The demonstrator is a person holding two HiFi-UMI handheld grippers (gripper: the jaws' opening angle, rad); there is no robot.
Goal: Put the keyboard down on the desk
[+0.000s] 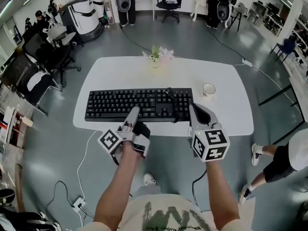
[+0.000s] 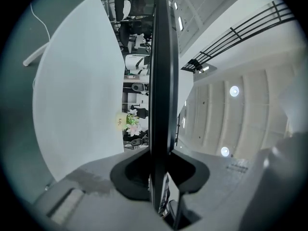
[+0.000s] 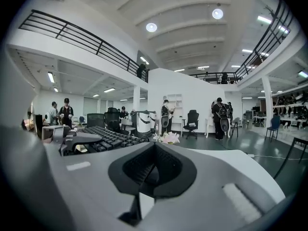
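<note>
A black keyboard (image 1: 139, 102) hangs just over the white desk (image 1: 221, 114), its black cable lying across its right part. My left gripper (image 1: 134, 110) is shut on its near edge. In the left gripper view the keyboard (image 2: 158, 81) stands edge-on between the jaws of the rolled left gripper (image 2: 159, 170). A gap separates it from the desk (image 2: 77, 90). My right gripper (image 1: 194, 109) sits just off the keyboard's right end, shut and empty. The right gripper view shows its shut jaws (image 3: 154, 153), with the keyboard (image 3: 108, 136) to their left above the desk (image 3: 226, 158).
A small vase of flowers (image 1: 158, 56) stands at the desk's far edge and a white cup (image 1: 209, 89) sits right of the keyboard. Office chairs (image 1: 43, 61) crowd the left side. A person's legs (image 1: 269, 160) are at the right. A power strip (image 1: 77, 205) lies on the floor.
</note>
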